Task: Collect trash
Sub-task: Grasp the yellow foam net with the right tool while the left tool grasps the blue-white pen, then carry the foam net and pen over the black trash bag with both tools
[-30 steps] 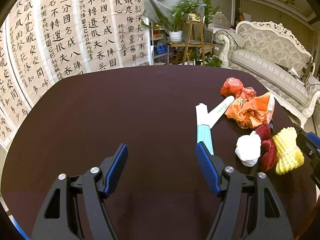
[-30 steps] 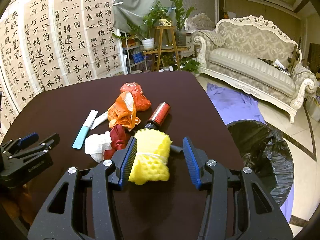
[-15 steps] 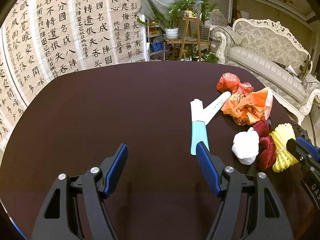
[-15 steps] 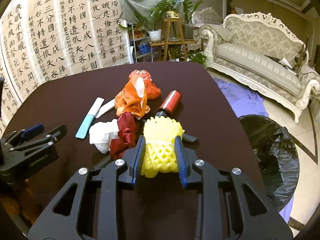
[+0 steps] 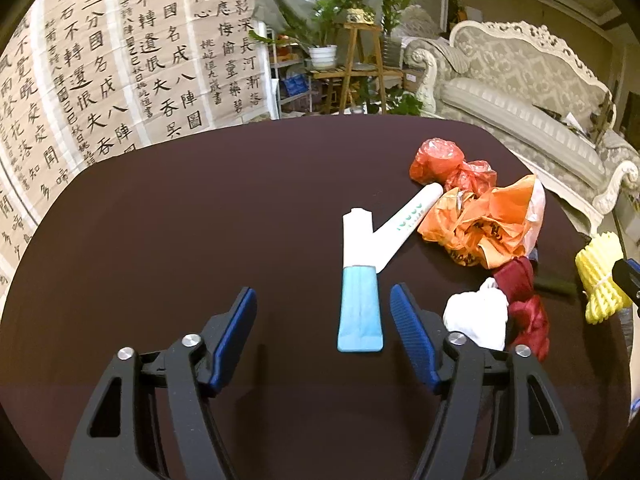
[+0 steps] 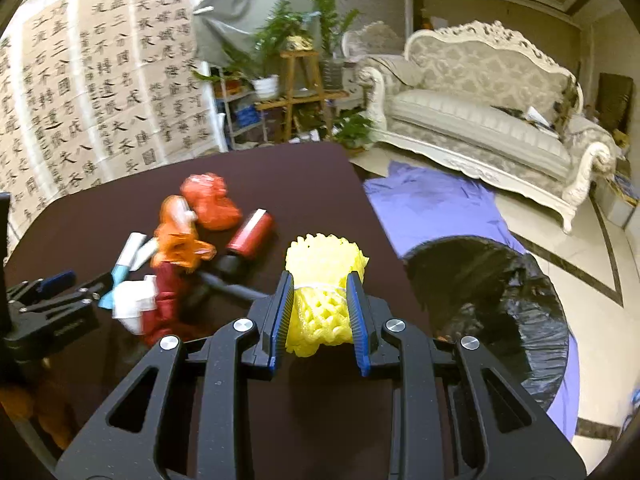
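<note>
Dark round table (image 6: 304,176) bears litter; right gripper (image 6: 320,312) pinches yellow foam net roll (image 6: 324,280) for the black-lined bin (image 6: 492,312) at right, while left gripper (image 5: 320,320), jaws just narrowing yet apart, straddles a blue-and-white flat tube (image 5: 358,300).

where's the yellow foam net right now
The yellow foam net is clamped in the right gripper, above the table's right edge, near the black trash bag on the floor.

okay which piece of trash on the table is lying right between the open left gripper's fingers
The blue-and-white flat tube, its blue end between the open left gripper fingers. The other white tube lies farther off, angled toward the orange bag.
</note>
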### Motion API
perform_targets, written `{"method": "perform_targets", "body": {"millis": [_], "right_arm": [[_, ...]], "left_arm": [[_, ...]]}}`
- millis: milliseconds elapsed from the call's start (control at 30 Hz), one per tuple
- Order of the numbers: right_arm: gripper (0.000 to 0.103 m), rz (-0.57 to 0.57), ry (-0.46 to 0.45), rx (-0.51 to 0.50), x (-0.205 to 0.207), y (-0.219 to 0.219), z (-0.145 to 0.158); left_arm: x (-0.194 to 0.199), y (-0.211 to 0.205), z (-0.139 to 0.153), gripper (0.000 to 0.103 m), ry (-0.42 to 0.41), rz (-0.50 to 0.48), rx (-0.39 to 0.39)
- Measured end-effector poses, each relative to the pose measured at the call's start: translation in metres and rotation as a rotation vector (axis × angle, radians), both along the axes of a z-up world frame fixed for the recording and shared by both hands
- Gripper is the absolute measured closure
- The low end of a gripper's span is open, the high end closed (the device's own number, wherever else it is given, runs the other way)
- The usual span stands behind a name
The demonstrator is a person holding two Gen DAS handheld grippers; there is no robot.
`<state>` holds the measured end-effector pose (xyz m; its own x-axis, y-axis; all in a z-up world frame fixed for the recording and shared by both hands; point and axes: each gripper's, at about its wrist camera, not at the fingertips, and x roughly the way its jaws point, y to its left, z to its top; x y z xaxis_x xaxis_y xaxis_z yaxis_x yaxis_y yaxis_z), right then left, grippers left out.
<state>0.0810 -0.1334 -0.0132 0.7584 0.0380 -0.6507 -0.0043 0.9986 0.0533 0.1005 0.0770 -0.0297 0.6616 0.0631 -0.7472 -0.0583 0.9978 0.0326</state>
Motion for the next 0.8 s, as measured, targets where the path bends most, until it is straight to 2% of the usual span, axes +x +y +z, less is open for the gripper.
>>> {"method": "perform_targets", "body": {"millis": [133,200,300,367,400,567,800], "right_arm": [[0.076,0.001,0.011,0.002,0.006,-0.005,-0.006],[0.076,0.007,0.01,-0.004,0.006,-0.005,-0.006],[0.074,0.007,0.01,-0.001,0.006,-0.005,-0.008],[0.07,0.004,0.015,-0.004,0.006,-0.004,-0.007],[0.069,0.003,0.019,-0.005,0.006,-0.004,-0.008],[0.061,0.009,0.038,0.011,0.008,-0.004,-0.012],[0.061,0.004,0.045,0.009,0.006,-0.003,-0.017]], "left_arm": [[0.015,-0.001,-0.009,0.048,0.061,-0.018,0.0],[0.017,0.001,-0.01,0.052,0.066,-0.02,-0.009],[0.014,-0.001,-0.01,0.064,0.057,-0.037,-0.004],[0.011,-0.005,-0.01,0.077,0.048,-0.049,0.01],[0.01,-0.006,-0.01,0.08,0.046,-0.054,0.013],[0.009,-0.001,-0.01,0.082,0.038,-0.055,-0.025],[0.004,0.006,-0.006,0.083,0.012,-0.053,-0.072]]}}
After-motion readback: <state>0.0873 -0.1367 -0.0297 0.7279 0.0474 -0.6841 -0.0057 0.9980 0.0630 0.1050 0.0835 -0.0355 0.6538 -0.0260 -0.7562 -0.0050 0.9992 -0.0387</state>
